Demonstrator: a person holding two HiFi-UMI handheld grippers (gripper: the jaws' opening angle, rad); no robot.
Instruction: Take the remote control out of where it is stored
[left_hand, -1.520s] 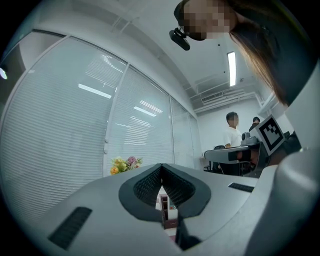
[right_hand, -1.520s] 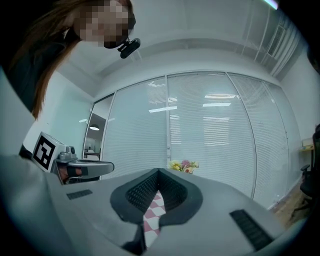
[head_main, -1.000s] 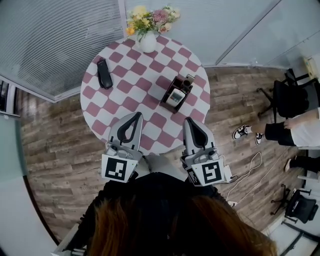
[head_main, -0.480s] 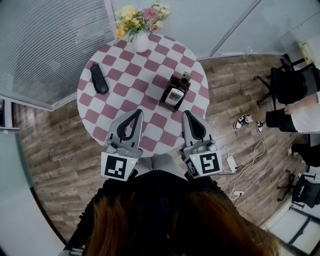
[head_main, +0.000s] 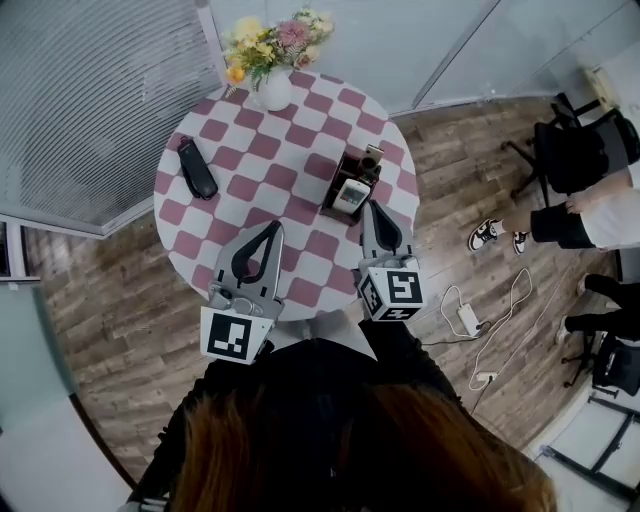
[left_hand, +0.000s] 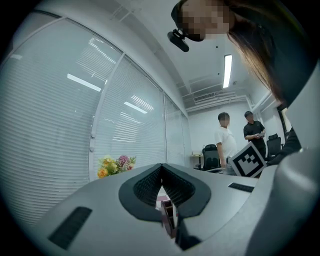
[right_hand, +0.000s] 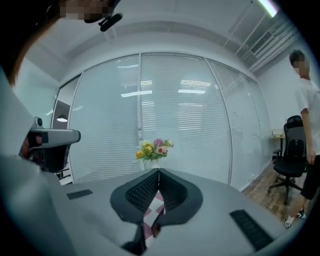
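Observation:
A brown wooden holder (head_main: 340, 180) stands on the right half of the round checkered table (head_main: 240, 205). A white remote control (head_main: 351, 196) sits in its near compartment, and another small device (head_main: 372, 157) leans in the far end. My right gripper (head_main: 369, 206) is shut and empty, its tips just short of the holder's near end. Over the table's near edge my left gripper (head_main: 272, 229) is also shut and empty. In the left gripper view the holder (left_hand: 168, 216) shows through the gap under the closed jaws. The right gripper view shows only checkered cloth (right_hand: 152, 220) there.
A black handset (head_main: 197, 168) lies at the table's left. A white vase of flowers (head_main: 271, 88) stands at the far edge by the blinds. People (head_main: 590, 215) and office chairs (head_main: 570, 150) are at the right, and cables (head_main: 490, 330) lie on the wood floor.
My right gripper has moved forward and lower, from the table's near edge up to the holder. The left gripper has stayed about where it was.

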